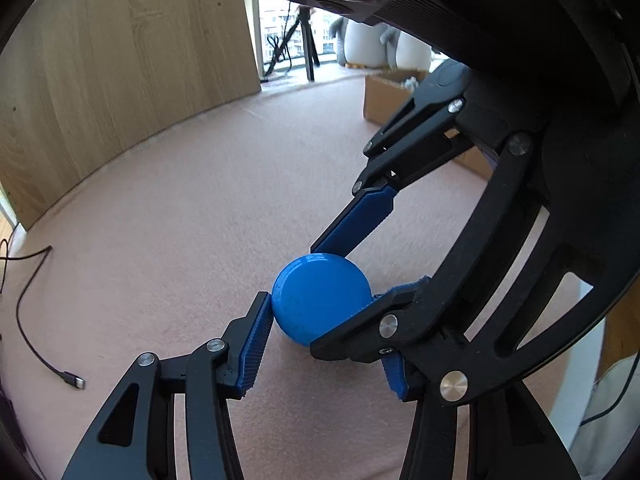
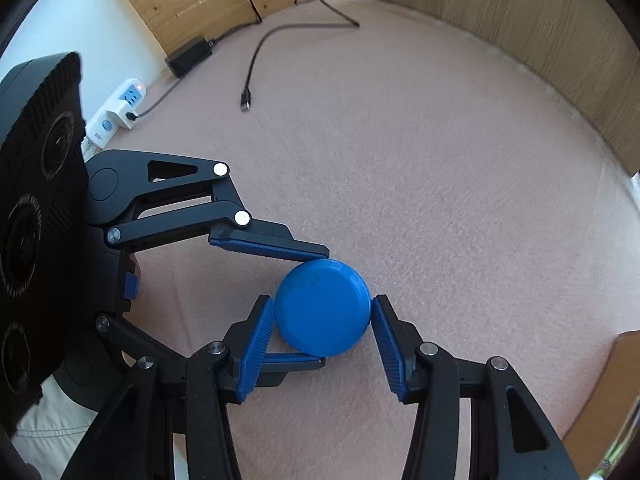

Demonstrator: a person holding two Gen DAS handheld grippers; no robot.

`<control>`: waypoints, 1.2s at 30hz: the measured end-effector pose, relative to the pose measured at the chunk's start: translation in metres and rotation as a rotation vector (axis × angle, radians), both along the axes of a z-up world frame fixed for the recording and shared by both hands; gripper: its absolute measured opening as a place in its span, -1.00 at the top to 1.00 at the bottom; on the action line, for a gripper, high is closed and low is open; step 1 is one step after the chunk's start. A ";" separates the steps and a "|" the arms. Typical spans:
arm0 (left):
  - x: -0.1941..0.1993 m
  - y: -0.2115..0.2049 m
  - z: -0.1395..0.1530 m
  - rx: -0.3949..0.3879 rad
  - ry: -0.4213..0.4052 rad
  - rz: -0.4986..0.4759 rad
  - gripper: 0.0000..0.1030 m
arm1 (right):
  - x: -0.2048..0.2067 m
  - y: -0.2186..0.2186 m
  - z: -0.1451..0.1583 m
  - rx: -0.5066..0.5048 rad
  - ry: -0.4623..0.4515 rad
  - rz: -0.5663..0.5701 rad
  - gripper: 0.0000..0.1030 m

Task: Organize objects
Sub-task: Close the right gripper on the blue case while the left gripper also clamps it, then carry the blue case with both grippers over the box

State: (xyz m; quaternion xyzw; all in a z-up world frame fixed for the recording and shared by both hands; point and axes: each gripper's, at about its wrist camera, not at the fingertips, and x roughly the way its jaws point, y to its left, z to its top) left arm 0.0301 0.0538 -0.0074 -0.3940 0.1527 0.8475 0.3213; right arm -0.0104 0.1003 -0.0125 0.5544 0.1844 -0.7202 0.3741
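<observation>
**Two Grips, One Disc**

Clamped from both sides: blue disc (image 2: pixel 322 311) on the pink carpet (image 2: pixel 440 200), pinched by left gripper (image 2: pixel 324 308) and right gripper (image 2: pixel 323 314) together. Likely to pop sideways if squeezed unevenly or lifted out of step.

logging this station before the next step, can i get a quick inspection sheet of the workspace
surface: pink felt-like mat, bare but for the items below
job's things: one blue round disc lying on the mat
clutter: nothing seen on the mat beyond the cables
grippers: right gripper has both pads against the disc's sides; left gripper closes on the same disc crosswise
cables: loose black USB cable on the mat, plug end free; black power brick with lead to a white power strip
surroundings: wooden panels around the mat, cardboard box, grey and white plush toys by a window
</observation>
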 end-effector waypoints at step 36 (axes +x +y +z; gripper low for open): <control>0.005 0.202 0.088 0.008 0.185 -0.395 -0.04 | 0.030 0.178 0.096 0.018 0.219 -0.388 0.10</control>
